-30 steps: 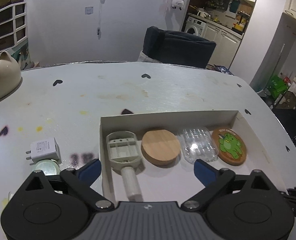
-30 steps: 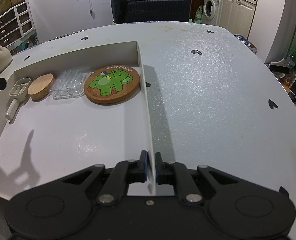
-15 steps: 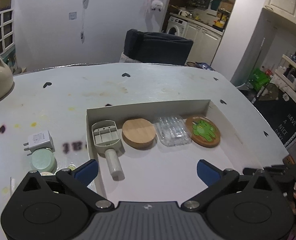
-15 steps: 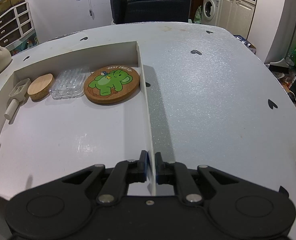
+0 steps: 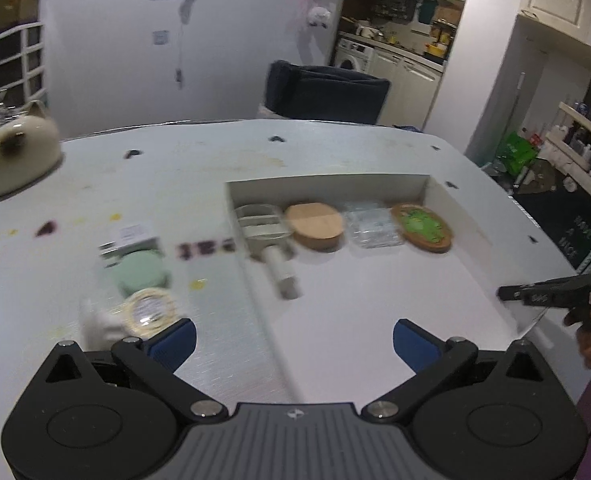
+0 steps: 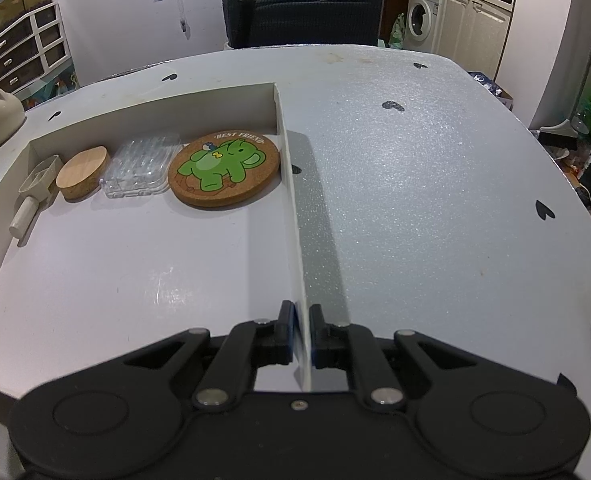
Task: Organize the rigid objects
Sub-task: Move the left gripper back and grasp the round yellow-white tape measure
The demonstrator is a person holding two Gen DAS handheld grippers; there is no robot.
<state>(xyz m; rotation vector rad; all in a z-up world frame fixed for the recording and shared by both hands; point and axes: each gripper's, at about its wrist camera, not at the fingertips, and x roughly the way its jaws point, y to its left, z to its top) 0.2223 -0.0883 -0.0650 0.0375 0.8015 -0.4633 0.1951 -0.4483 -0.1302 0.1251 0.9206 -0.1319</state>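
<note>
Tray (image 6: 291,216): was set on the white surface (image 6: 415,200); scoop (image 6: 35,188), wooden lid (image 6: 82,172), clear case (image 6: 141,168) and elephant coaster (image 6: 223,168) were lined along its far wall.
Right gripper (image 6: 302,320): fingers were clamped on the tray's right wall.
Left gripper (image 5: 293,340): fingers were spread wide, nothing between them; held above the tray's left wall.
Outside tray, left: charger (image 5: 129,236), green tin (image 5: 141,272), tape roll (image 5: 149,312) were recorded, blurred.

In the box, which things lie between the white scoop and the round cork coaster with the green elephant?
Two things, best seen in the right wrist view: a round wooden lid next to the white scoop, then a clear plastic tray beside the cork coaster.
</note>
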